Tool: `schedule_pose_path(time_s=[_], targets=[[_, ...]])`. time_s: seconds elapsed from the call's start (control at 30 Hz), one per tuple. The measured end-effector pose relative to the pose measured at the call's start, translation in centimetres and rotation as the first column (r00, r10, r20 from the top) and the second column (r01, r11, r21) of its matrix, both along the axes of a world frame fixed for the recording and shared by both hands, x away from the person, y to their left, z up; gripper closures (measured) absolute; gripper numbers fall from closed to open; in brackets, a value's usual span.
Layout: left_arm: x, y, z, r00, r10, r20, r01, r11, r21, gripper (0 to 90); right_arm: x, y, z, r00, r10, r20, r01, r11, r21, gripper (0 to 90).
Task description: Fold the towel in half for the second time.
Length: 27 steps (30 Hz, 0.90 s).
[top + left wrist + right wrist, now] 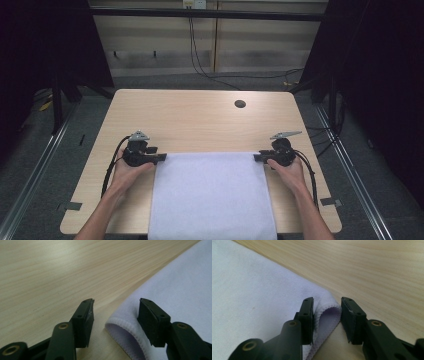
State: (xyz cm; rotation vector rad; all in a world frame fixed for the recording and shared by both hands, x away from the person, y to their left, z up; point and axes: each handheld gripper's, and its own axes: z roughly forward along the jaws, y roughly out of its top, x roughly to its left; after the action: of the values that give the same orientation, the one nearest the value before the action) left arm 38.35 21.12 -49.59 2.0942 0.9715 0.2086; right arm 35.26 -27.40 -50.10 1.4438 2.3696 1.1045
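Note:
A white cloth (212, 195) lies flat on the near half of the wooden table (200, 120), and its front part hangs over the near edge. My left gripper (162, 158) rests at the cloth's far left corner. In the left gripper view the cloth (180, 285) has a curled, hemmed corner lying between the open jaws of this gripper (116, 302), clear of both pads. My right gripper (257, 158) is at the far right corner. In the right gripper view the cloth (249, 285) is bunched into a raised fold that fills the gap of the gripper (327, 300) and touches both pads.
A round cable hole (240, 104) sits in the table's far right part. Bare wood stretches beyond the cloth to the far edge. Dark curtains and metal frame legs stand on both sides, and cables run along the floor behind the table.

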Motion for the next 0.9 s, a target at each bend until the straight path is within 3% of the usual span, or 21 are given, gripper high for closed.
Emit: schedule_pose_path(time_s=[0.03,0.1,0.17,0.3,0.43,0.53,0.73,0.9], targets=[[0.0,0.1,-0.1,0.9997,-0.010,0.021,0.010,0.9999,0.004,54.3,0.0,-0.1,0.0,1.0000,0.000,0.003,0.000,1.000,-0.001,65.6],[0.3,0.2,-0.4,0.9991,-0.037,-0.020,0.036,0.9987,-0.036,56.6,-0.1,-0.1,-0.1,0.9999,0.011,0.005,-0.011,1.000,-0.002,70.3],[0.2,0.0,-0.6,0.9984,-0.050,-0.027,0.050,0.9987,-0.005,55.9,-0.1,0.0,-0.1,0.9999,0.014,0.006,-0.014,1.000,-0.001,73.5],[0.2,0.0,-0.8,0.9982,-0.054,-0.025,0.053,0.9985,-0.009,61.0,0.0,0.0,-0.2,0.9998,0.017,-0.003,-0.017,1.000,0.024,78.3],[0.2,0.0,-0.9,0.9967,-0.072,-0.039,0.071,0.9971,-0.029,80.8,0.1,-0.1,-0.3,0.9998,0.012,-0.013,-0.011,0.999,0.050,82.3],[0.2,0.2,-0.7,0.9977,-0.056,-0.038,0.054,0.9974,-0.048,84.3,0.1,0.0,-0.2,0.9999,0.009,-0.007,-0.009,0.998,0.054,84.3],[0.9,0.9,1.2,1.0000,-0.007,0.006,0.008,0.9911,-0.133,85.4,0.3,-0.3,1.0,0.9988,-0.015,0.046,0.011,0.996,0.092,85.6],[1.6,0.8,3.2,0.9989,0.002,0.048,0.006,0.9883,-0.152,85.5,0.7,-0.6,3.6,0.9940,-0.020,0.108,0.008,0.994,0.113,85.8]])
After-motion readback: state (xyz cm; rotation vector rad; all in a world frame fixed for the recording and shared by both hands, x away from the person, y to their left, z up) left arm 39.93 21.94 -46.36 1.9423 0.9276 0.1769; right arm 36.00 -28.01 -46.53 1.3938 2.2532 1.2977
